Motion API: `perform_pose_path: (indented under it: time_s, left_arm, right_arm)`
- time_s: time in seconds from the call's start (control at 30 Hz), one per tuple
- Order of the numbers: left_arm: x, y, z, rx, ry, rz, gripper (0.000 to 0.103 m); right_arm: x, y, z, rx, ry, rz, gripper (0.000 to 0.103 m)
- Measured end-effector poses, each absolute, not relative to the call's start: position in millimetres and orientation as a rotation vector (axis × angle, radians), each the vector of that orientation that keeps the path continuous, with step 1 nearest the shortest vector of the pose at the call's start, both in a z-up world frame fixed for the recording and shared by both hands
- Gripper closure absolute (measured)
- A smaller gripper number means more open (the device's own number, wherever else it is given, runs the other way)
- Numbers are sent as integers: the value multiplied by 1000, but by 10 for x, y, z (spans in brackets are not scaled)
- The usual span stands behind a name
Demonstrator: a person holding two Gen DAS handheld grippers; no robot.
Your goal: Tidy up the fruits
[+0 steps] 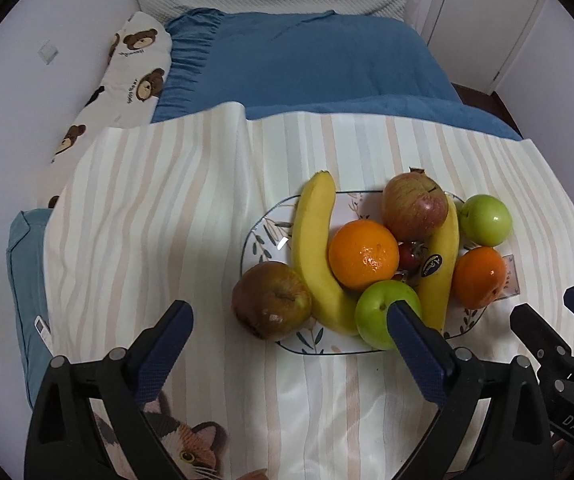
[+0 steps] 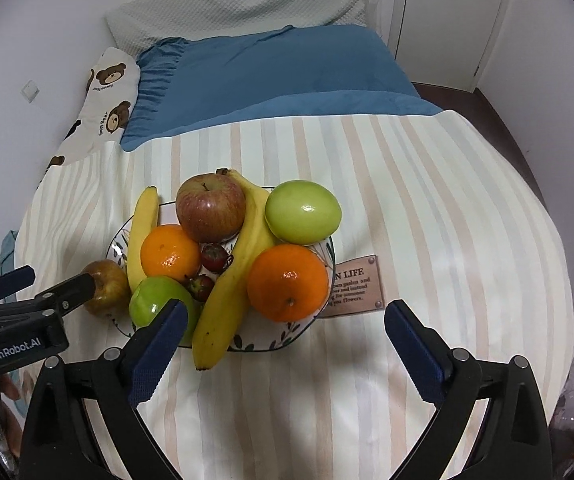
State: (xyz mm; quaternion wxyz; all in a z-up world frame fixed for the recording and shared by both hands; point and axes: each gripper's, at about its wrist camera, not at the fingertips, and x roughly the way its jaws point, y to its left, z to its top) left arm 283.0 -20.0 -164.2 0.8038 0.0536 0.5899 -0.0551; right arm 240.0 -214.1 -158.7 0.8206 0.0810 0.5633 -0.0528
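My left gripper (image 1: 289,318) and right gripper (image 2: 286,318) hang nearest the lens, both with jaws spread wide and empty, above the striped cloth (image 2: 427,200) on the bed. The fruits sit piled on the plate (image 1: 265,236): two bananas, two oranges, two green apples, a red apple (image 2: 211,208) and small strawberries. A brownish apple (image 1: 271,300) rests at the plate's left rim. I judge the placing step finished. Next move, if any: seat that rim apple further in.
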Motion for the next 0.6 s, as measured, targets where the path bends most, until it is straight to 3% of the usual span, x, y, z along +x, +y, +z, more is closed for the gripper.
perform_pose_path:
  time_s: [0.6]
  left_arm:
    - [1785, -117, -544, 82, 1085, -123, 4]
  right_arm:
    - [1543, -2090, -482, 154, 1035, -90, 2]
